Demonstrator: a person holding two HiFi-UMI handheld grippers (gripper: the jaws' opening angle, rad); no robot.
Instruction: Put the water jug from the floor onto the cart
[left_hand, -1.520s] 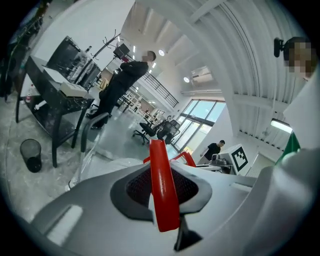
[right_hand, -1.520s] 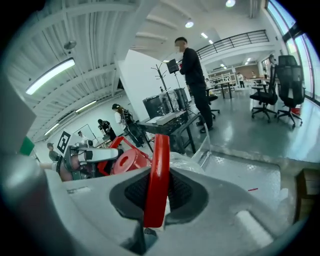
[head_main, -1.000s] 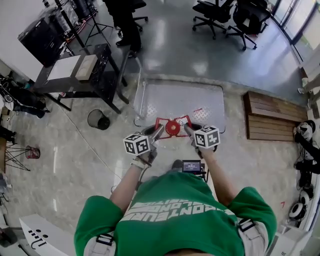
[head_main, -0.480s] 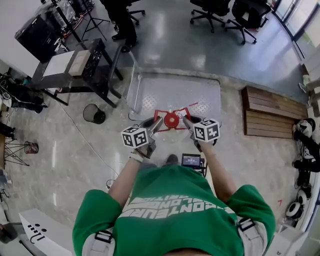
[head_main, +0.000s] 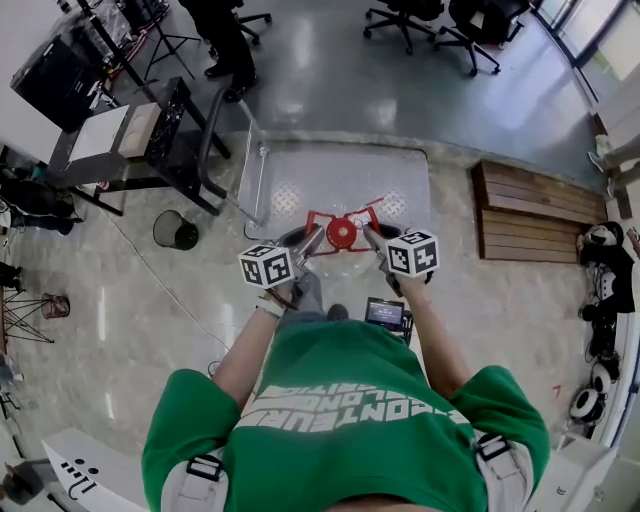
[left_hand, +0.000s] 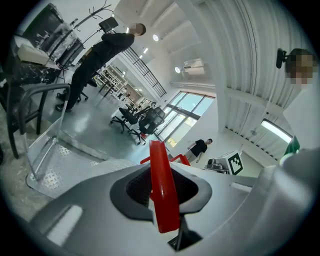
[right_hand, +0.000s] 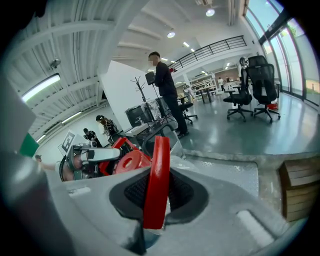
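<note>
- Head view — the water jug (head_main: 341, 234) hangs between the two tongs at the near edge of the cart (head_main: 340, 175). Whether it is over the deck or just short of it cannot be told from above.
- The left tongs (head_main: 314, 238) and right tongs (head_main: 370, 236) come in from either side of the jug's red cap. The cart's push bar stands at its left end, and the deck beyond the jug is bare.
- Left gripper view — the left tongs (left_hand: 163, 196) are clamped on the jug's red handle (left_hand: 160, 175), which stands upright between the pads. The cart's deck (left_hand: 65, 160) lies ahead and to the left.
- Right gripper view — the right tongs (right_hand: 156, 194) are likewise clamped on a red handle bar (right_hand: 158, 170), with the cart's deck (right_hand: 225, 167) ahead.
- To do this step well, I would keep both grips firm and level with each other so the jug does not tip. Carry it clear of the cart's edge and toward the middle of the deck, then lower it slowly — letting go only once it stands on the cart.
</note>
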